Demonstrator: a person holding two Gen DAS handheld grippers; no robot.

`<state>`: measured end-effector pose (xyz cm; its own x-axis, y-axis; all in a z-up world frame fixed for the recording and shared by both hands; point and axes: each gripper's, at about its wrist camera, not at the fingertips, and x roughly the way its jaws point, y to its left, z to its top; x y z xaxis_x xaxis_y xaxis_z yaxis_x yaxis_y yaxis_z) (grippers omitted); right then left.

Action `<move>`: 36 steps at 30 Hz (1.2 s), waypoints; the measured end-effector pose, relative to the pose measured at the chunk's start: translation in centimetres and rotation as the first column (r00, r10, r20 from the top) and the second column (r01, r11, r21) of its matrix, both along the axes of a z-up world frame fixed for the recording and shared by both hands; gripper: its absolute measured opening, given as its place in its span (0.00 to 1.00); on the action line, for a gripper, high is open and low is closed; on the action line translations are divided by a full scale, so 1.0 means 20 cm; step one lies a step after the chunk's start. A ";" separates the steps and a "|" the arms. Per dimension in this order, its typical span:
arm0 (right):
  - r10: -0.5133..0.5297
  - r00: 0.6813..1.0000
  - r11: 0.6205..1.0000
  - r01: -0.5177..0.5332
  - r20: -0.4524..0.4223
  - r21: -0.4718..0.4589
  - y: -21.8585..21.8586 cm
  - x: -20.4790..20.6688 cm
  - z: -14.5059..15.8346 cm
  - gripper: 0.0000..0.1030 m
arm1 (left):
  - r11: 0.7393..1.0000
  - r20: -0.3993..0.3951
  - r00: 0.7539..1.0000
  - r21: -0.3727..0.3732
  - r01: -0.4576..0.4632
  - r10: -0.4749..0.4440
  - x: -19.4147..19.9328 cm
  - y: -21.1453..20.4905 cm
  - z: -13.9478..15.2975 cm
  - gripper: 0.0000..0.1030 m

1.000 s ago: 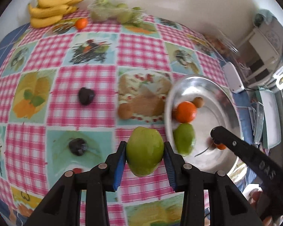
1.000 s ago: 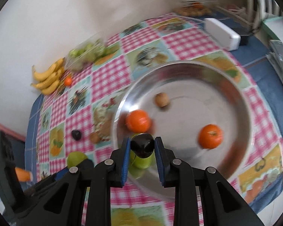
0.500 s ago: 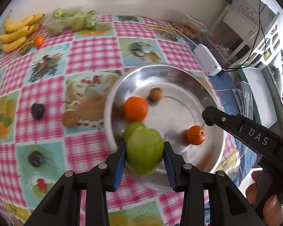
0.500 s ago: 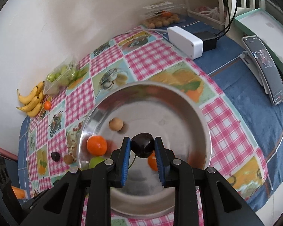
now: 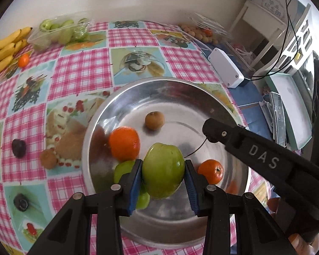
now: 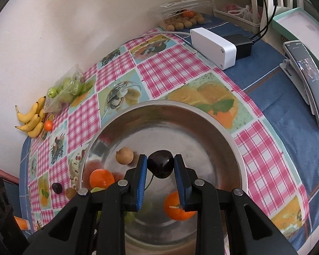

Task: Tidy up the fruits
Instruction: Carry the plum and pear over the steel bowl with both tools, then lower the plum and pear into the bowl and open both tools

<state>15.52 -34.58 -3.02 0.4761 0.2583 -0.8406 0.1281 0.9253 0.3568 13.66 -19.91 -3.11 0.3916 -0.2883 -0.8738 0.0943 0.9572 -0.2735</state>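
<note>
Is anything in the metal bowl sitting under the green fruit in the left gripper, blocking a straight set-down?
Yes. A second green fruit lies in the metal bowl just below-left of the held green fruit, with an orange beside it. Bare bowl floor shows toward the centre.

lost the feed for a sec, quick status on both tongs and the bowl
Left tongs shut on green fruit. Right tongs shut on dark cherry. Both over steel bowl. Two oranges, a green fruit and a brown fruit already inside.
</note>
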 end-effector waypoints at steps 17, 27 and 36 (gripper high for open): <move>-0.008 0.998 1.000 0.008 -0.063 0.012 -0.01 0.10 -0.13 0.27 | 1.000 -0.053 0.999 0.020 -0.012 0.013 0.11 -0.02 -0.13 0.40; -0.010 0.998 1.000 0.010 -0.055 -0.001 -0.02 0.09 -0.10 0.46 | 1.000 -0.048 0.999 0.012 -0.003 0.004 0.10 -0.01 -0.08 0.42; 0.002 0.999 1.000 -0.003 -0.036 -0.025 -0.02 0.02 -0.05 0.60 | 1.000 -0.016 1.000 -0.004 -0.012 0.012 0.02 0.07 0.06 0.54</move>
<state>15.95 -35.00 -4.03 0.4446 0.2376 -0.8636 0.1387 0.9343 0.3285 14.01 -18.53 -1.98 0.3814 -0.2872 -0.8787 0.0784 0.9571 -0.2788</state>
